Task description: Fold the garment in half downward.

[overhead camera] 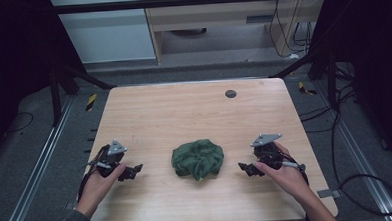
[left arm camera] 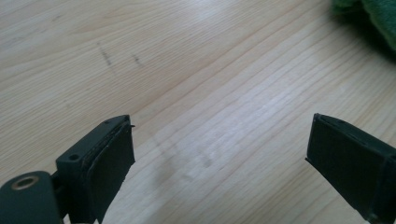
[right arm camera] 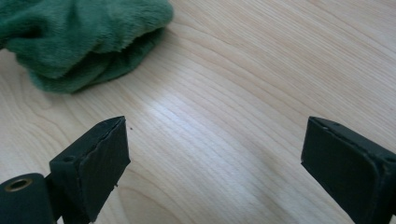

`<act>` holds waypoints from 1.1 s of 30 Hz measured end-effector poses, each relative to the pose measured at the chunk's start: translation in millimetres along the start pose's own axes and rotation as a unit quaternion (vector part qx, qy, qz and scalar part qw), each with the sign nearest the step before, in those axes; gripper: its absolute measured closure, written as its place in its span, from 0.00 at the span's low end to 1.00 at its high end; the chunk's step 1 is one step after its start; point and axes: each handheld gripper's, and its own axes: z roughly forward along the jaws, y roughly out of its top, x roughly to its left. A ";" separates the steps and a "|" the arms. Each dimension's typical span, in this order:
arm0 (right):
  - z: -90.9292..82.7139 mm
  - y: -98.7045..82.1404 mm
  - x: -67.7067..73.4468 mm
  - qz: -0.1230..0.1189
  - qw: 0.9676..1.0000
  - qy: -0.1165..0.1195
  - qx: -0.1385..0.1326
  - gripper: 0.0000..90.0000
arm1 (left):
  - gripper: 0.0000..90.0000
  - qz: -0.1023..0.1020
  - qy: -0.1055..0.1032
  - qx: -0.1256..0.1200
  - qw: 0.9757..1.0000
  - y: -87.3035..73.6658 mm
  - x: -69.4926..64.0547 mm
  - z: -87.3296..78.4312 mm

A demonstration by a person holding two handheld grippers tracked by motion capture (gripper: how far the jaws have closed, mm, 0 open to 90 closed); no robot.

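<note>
While both tongs, left [overhead camera: 135, 169] and right [overhead camera: 243, 167], gape empty beside the crumpled green cloth [overhead camera: 197, 159] on the worktop [overhead camera: 184, 111], the approach seems underway; next, each should close in and pinch an edge.

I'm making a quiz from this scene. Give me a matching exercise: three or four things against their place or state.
Things:
1. green cloth
2. left claw
3. right claw
4. dark round spot

Places or states:
A. open, on the cloth's left in the high view
B. crumpled at the table's middle
C. near the table's far edge
D. open, on the cloth's right

Pairs: 1-B, 2-A, 3-D, 4-C
</note>
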 end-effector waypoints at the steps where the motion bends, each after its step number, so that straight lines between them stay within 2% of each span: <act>1: -0.1 0.0 -1.5 0.000 1.000 -0.001 0.001 0.09 | 0.08 -0.004 0.004 -0.001 1.000 -2.0 2.3 -0.4; 8: -0.9 -2.1 -15.4 0.011 1.000 -0.015 0.003 0.09 | 0.08 -0.022 0.021 -0.005 1.000 -12.2 19.7 -2.1; 12: -0.9 -4.5 -23.5 0.015 1.000 -0.020 0.001 0.09 | 0.08 -0.027 0.021 -0.004 0.999 -14.7 25.3 -1.0; 24: 0.7 -10.2 -46.7 0.041 0.998 -0.043 -0.003 0.09 | 0.08 -0.040 0.028 -0.004 0.999 -14.5 33.8 4.4; 27: 2.1 -11.2 -51.1 0.048 0.998 -0.048 -0.005 0.09 | 0.08 -0.048 0.029 -0.004 0.998 -14.4 36.3 7.9; 33: 6.9 -11.1 -56.7 0.062 0.996 -0.057 -0.012 0.09 | 0.08 -0.052 0.034 -0.005 0.998 -10.5 39.5 14.8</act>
